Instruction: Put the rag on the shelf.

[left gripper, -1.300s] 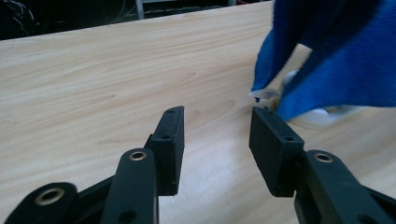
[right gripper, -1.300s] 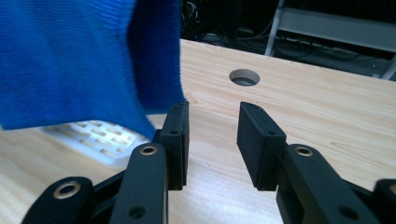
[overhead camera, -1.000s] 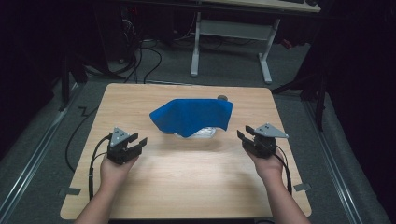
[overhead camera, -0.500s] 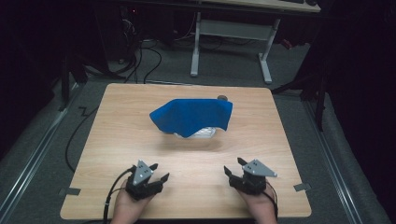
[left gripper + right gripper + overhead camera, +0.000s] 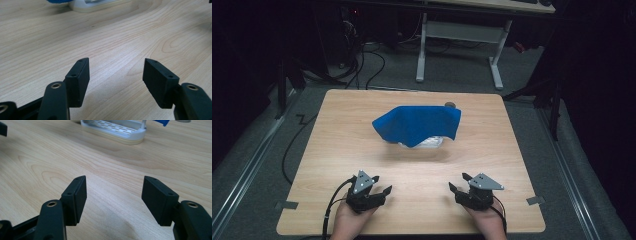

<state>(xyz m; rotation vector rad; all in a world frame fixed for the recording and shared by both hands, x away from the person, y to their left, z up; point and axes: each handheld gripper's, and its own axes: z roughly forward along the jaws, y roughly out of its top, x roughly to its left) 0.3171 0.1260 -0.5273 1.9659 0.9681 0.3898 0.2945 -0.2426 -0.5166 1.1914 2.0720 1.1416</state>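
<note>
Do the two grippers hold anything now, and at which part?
Nothing is held. The left gripper and the right gripper both have open, empty jaws, apart from the blue cloth.

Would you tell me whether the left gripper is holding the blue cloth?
No, the left gripper sits open near the table's front edge, apart from the blue cloth.

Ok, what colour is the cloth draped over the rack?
Solid blue, no pattern. The cloth shows best in the high view, covering most of the white slotted rack.
</note>
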